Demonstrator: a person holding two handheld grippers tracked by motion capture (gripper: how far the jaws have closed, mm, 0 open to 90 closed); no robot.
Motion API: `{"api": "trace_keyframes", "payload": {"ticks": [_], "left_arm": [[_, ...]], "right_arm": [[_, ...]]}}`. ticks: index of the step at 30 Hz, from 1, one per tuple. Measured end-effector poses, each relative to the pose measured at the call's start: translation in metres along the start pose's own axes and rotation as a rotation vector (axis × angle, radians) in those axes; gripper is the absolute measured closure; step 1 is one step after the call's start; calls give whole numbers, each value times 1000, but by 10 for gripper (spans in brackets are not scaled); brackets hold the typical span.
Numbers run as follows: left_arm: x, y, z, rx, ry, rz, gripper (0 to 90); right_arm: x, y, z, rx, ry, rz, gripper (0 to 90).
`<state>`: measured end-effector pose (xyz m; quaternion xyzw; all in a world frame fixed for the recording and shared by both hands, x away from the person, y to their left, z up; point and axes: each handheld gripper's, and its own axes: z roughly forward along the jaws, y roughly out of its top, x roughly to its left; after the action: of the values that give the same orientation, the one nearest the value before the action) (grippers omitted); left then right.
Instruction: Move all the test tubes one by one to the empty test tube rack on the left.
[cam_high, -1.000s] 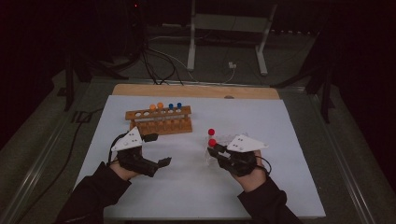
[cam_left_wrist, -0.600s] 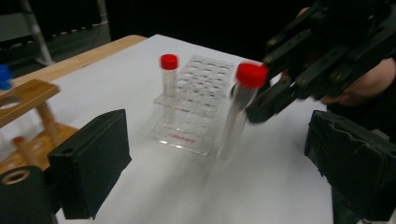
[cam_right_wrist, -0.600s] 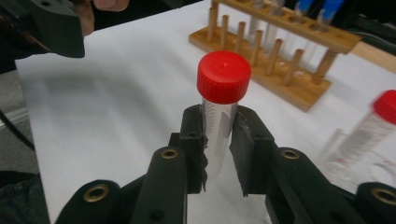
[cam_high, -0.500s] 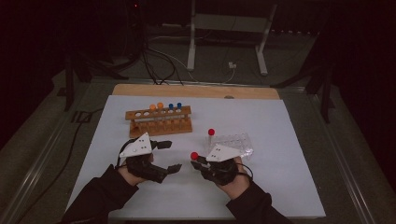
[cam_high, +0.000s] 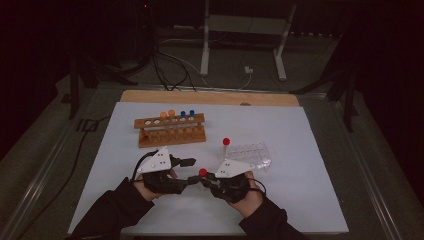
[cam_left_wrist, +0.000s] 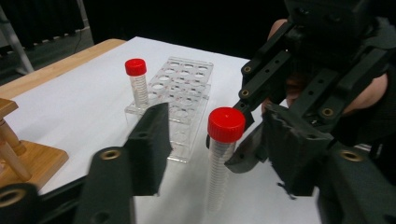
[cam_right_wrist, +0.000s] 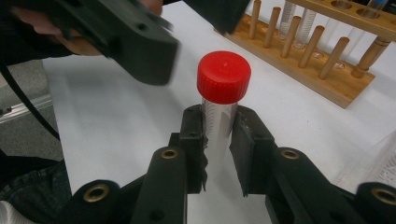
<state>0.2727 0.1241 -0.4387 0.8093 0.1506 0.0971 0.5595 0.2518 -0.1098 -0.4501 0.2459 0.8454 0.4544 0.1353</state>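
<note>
Fingers of right gripper (cam_right_wrist: 218, 140) clamp red-capped tube (cam_right_wrist: 222, 93), now carried between wide-open left gripper (cam_left_wrist: 219, 154) fingers.

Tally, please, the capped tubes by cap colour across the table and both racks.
Red caps: 2, one in the right gripper, tube, and one in the clear rack, tube
Orange caps: 2
Blue caps: 2
Total: 6

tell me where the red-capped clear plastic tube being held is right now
Red-capped clear plastic tube: in the high view, near the front edge, clamped in the right gripper, between both hands.
</note>
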Motion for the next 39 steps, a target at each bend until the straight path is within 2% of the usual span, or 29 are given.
{"api": "trace_keyframes", "payload": {"ticks": [11, 14, 19, 21, 24, 28, 33, 35, 39], "left_arm": [[-1, 1, 10, 9, -28, 17, 596], [-2, 0, 13, 18, -22, 30, 622], [-1, 0, 15, 21, -39, 22, 697], [-2, 1, 16, 17, -37, 31, 709], [1, 1, 15, 8, -47, 24, 716], [1, 4, 13, 6, -39, 41, 719], [8, 7, 4, -7, -14, 24, 720], [11, 8, 0, -8, 9, 22, 720], [18, 10, -9, -14, 30, 19, 720]], "right_arm": [[2, 0, 2, 4, 8, -6, 750], [2, 0, 1, 2, 6, -5, 750], [1, 0, 1, 3, 4, -3, 750], [0, 0, 1, 2, 6, 2, 749], [-1, 0, -1, -6, 9, 1, 749], [-2, 1, -3, -16, 9, -2, 735], [-8, 1, -9, -43, -10, 17, 650], [-11, 1, -13, -55, -21, 25, 613], [-16, 1, -19, -78, -38, 41, 506]]}}
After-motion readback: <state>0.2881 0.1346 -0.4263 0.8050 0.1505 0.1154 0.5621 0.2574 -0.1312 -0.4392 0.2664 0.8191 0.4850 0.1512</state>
